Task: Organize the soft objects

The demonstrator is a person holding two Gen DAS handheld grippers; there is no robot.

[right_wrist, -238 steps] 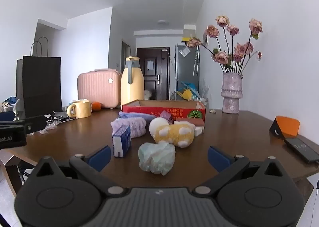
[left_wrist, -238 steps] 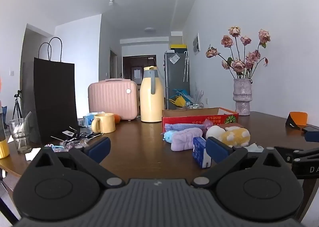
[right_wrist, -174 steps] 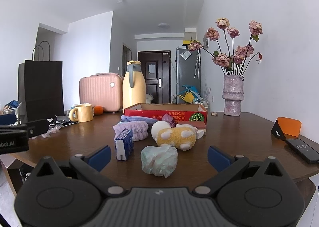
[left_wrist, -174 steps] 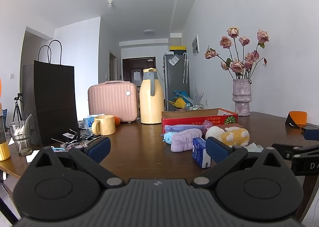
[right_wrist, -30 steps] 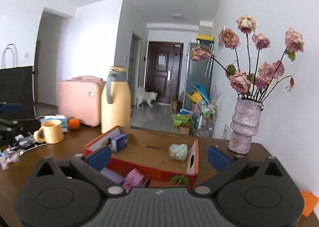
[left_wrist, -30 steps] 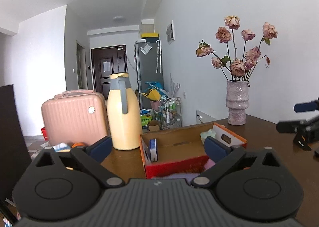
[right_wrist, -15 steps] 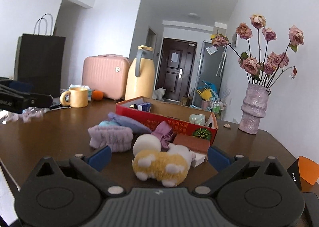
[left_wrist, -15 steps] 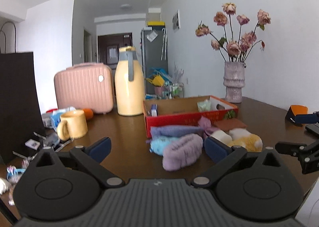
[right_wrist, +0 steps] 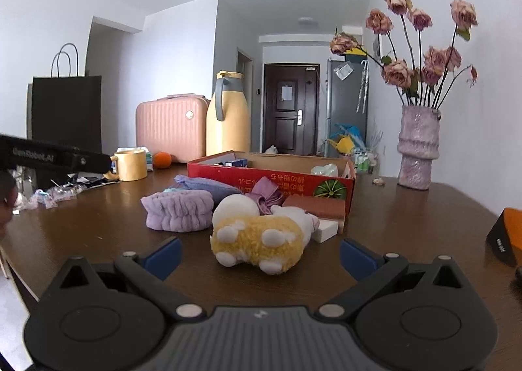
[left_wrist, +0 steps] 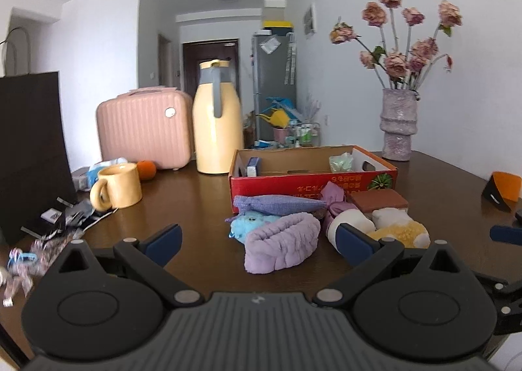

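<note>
From the left wrist view, the left gripper (left_wrist: 257,239) hangs low over the dark wooden table (left_wrist: 195,201) with its fingers spread wide and nothing between them. Just ahead of it lies a purple headband (left_wrist: 282,247). Behind that sit a light blue plush (left_wrist: 249,221) and a long purple pouch (left_wrist: 277,204), and to the right a yellow and white plush toy (left_wrist: 396,229) touches a brown sponge block (left_wrist: 378,200). All of these lie in front of a red cardboard box (left_wrist: 310,188). Inside the box, a small blue pack (left_wrist: 253,166) stands at the left end and a pale green bundle (left_wrist: 341,162) lies at the right end. A yellow mug (left_wrist: 119,186) and an orange (left_wrist: 145,170) stand to the left. A yellow jug (left_wrist: 217,118) and a pink case (left_wrist: 143,131) stand behind them, and a vase of flowers (left_wrist: 399,125) is at the far right.

From the right wrist view, the right gripper (right_wrist: 259,255) also has its fingers spread and empty. The yellow and white plush toy (right_wrist: 257,242) lies just beyond them, roughly centred. The purple headband (right_wrist: 177,210) rests to its left, and the red box (right_wrist: 270,175) stands behind both.
</note>
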